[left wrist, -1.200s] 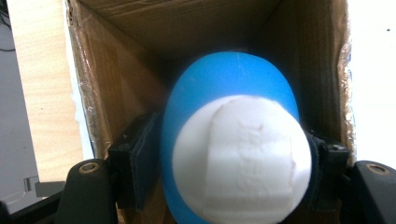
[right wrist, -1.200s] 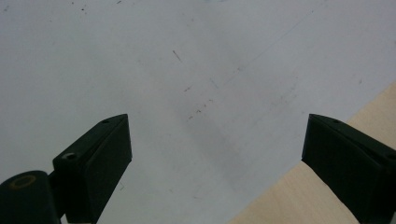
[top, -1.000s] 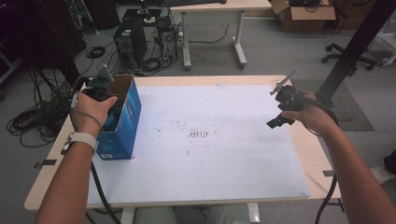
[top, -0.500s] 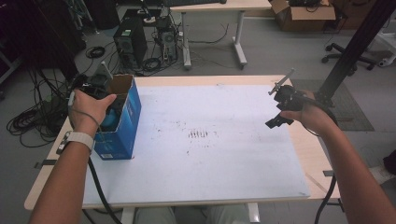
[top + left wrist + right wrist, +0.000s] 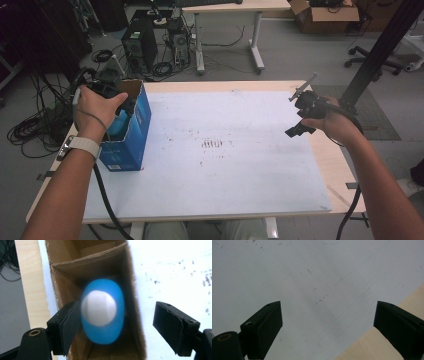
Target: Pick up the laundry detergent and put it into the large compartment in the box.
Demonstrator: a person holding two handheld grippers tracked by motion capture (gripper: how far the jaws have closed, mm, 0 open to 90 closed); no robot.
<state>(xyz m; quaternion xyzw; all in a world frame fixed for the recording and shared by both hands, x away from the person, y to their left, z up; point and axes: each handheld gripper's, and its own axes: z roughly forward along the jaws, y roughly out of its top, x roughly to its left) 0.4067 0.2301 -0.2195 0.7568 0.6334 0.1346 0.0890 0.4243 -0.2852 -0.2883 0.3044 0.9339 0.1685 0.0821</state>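
Although the blue bottle with its white cap (image 5: 102,311) stands between the jaws of the left gripper (image 5: 120,327), the pads no longer press on it: the jaws have just been opening, one pad sits right beside the bottle's edge, and the other stands well clear over the white table surface (image 5: 175,277). I judge the main step as done, since the bottle is inside the open blue cardboard box (image 5: 131,131) at the table's left side, down in the compartment below the cardboard divider (image 5: 87,263). What is left, as far as the pictures show, is to draw the left gripper up and away from the box without catching the bottle or the cardboard wall. Whether more things are meant to go in I cannot tell; the table shows nothing else to pick up.

In the high view, the person's left hand (image 5: 97,107) holds its gripper over the box's open top, pointing down into it. The bottle looks blurred in the left gripper view, and I cannot tell whether it rests on the box floor or is dropping.

The right gripper (image 5: 327,325) hangs over the right part of the table, near the wooden edge (image 5: 402,307), with jaws spread wide and nothing between them; the right hand (image 5: 332,122) holds it well apart from the box.
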